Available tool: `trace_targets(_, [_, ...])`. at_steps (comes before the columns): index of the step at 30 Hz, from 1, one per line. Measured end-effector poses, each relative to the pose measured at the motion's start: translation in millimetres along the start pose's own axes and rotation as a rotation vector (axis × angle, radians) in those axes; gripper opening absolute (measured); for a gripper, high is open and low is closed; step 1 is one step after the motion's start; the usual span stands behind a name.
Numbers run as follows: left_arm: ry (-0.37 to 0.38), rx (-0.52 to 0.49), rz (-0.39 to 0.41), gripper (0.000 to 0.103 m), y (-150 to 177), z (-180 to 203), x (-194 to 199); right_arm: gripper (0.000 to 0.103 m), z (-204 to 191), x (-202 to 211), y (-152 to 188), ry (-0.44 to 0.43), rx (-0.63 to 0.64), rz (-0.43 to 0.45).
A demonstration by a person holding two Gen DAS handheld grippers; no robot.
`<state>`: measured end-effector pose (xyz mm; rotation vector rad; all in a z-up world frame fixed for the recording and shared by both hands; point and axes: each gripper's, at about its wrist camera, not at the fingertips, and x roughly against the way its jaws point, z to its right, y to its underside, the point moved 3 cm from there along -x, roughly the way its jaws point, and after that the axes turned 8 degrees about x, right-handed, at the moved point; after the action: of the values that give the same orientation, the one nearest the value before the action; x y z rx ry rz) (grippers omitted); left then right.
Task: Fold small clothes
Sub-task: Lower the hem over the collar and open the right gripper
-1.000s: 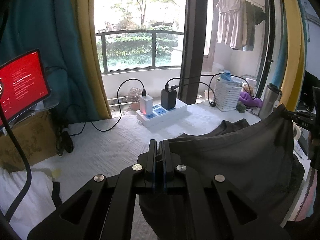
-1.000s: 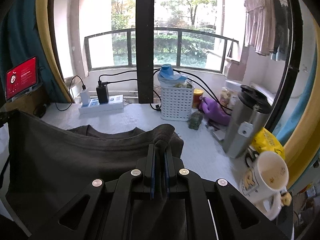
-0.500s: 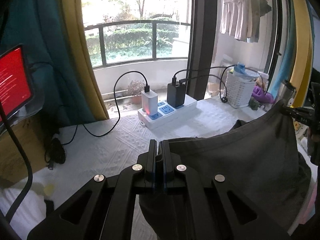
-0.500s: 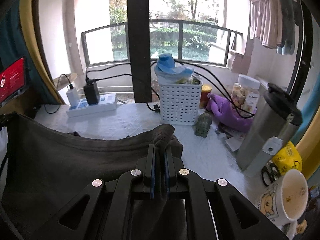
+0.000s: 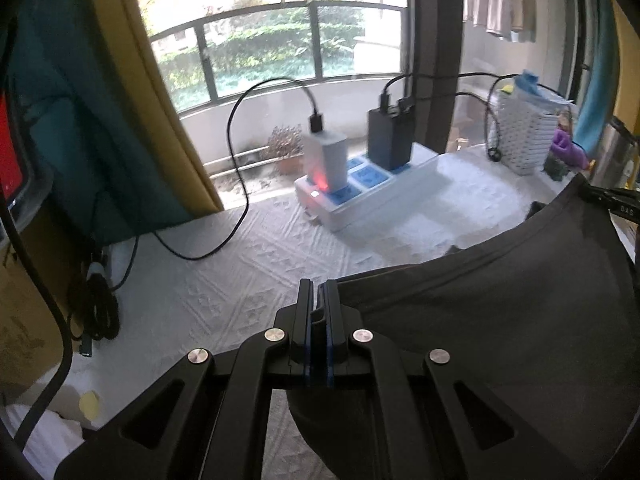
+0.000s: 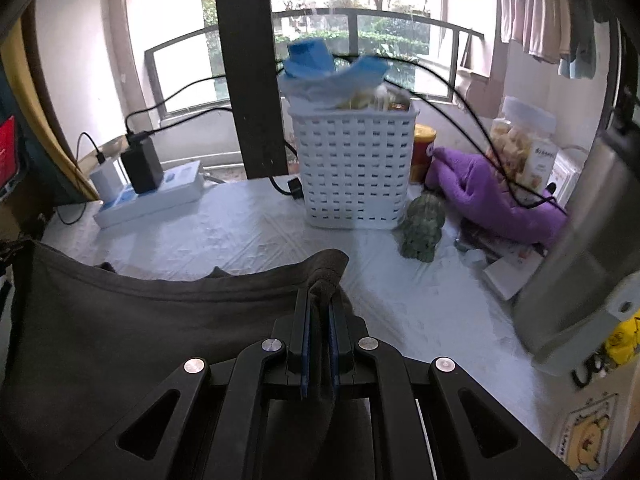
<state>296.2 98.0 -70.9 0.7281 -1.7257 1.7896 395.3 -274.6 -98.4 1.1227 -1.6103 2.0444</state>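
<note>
Clamping opposite corners, left claw [image 5: 318,300] and right claw [image 6: 319,304] stretch the dark garment [image 5: 500,320].

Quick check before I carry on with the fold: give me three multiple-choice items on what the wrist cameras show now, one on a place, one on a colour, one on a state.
1. Where is the white basket?
A. Beside the purple plush toy
B. On the power strip
C. Under the garment

2. What colour is the garment?
A. Red
B. Dark grey
C. White

3. How is the right gripper?
A. Open, empty
B. Shut on the garment
C. Out of view

Answers: 1 A, the toy lies just right of the basket. 2 B, the cloth is dark grey in both views. 3 B, fabric is pinched between its closed fingers.
</note>
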Motion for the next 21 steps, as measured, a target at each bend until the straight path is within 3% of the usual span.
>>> trace_targets(8, [-0.068, 0.003, -0.057, 0.004, 15, -8, -31, 0.008, 3, -21, 1, -0.012, -0.024, -0.043])
trace_targets(10, [-0.091, 0.006, -0.079, 0.004, 20, -11, -39, 0.018, 3, -15, 1, 0.001, -0.024, -0.039])
trace_targets(14, [-0.098, 0.023, -0.093, 0.004, 25, -19, -42, 0.065, 13, 10, 2, 0.045, -0.036, -0.005])
trace_targets(21, [-0.1, 0.037, -0.097, 0.005, 24, -19, -37, 0.065, 34, 21, 22, 0.073, -0.051, -0.028])
